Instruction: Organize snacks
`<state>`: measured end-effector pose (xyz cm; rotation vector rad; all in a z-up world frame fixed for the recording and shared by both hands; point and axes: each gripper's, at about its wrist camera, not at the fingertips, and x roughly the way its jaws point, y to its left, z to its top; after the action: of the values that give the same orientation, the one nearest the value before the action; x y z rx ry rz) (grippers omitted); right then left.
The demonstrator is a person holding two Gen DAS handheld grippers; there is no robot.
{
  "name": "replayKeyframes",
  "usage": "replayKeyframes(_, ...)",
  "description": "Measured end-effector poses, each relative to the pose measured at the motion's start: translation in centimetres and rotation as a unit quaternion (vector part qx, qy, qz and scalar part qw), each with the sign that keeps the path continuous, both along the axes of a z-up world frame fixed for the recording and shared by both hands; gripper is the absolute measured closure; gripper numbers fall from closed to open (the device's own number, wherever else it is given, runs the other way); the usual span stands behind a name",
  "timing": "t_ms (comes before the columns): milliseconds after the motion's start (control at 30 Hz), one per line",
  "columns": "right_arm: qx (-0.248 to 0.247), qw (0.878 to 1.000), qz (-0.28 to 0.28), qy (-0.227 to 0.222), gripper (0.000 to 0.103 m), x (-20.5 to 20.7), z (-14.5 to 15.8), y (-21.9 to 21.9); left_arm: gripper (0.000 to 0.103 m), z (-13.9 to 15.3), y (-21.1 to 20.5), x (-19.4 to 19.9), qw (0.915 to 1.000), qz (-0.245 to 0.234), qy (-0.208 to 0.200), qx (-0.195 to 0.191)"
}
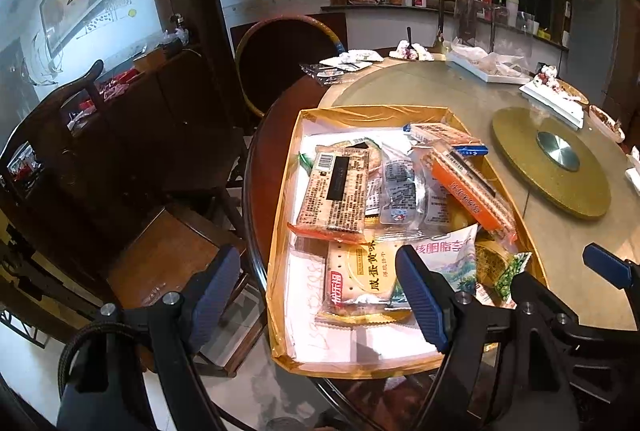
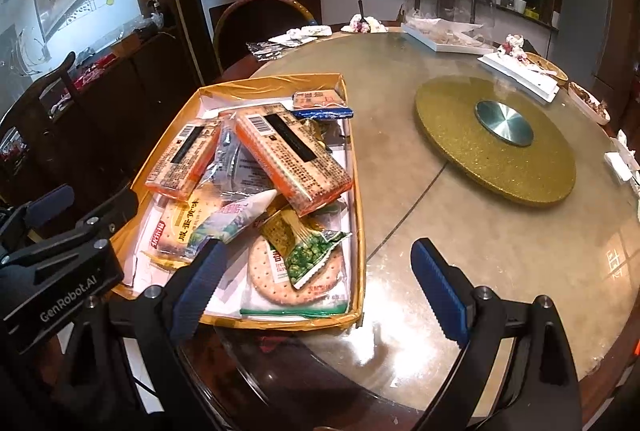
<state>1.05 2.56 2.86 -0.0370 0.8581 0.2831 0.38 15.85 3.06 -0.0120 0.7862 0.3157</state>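
A shallow gold box (image 1: pixel 280 215) (image 2: pixel 358 191) sits at the near edge of the round table and holds several snack packs. Orange cracker packs (image 1: pixel 336 191) (image 2: pixel 292 159), a round biscuit pack (image 1: pixel 364 279) (image 2: pixel 276 279), a green pea packet (image 2: pixel 312 255) (image 1: pixel 512 271) and a white pouch (image 1: pixel 448 259) (image 2: pixel 236 215) lie in a loose pile. My left gripper (image 1: pixel 320 295) is open and empty above the box's near left side. My right gripper (image 2: pixel 320 279) is open and empty over the box's near right corner; it also shows in the left wrist view (image 1: pixel 560 287).
A gold turntable disc (image 2: pixel 492 139) (image 1: pixel 556 167) sits at the table's middle. White trays with food scraps (image 2: pixel 520 67) line the far edge. A wooden chair (image 1: pixel 168 255) stands left of the table, another chair (image 2: pixel 260 23) behind the box.
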Motion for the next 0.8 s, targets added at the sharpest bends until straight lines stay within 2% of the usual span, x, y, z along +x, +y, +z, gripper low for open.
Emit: replayKeyframes(800,-0.003,1.0,-0.012,-0.008,0.01,0.24,0.36,-0.04,0.023,0.06,0.42,0.35,1.0,0.003,-0.009,0.003)
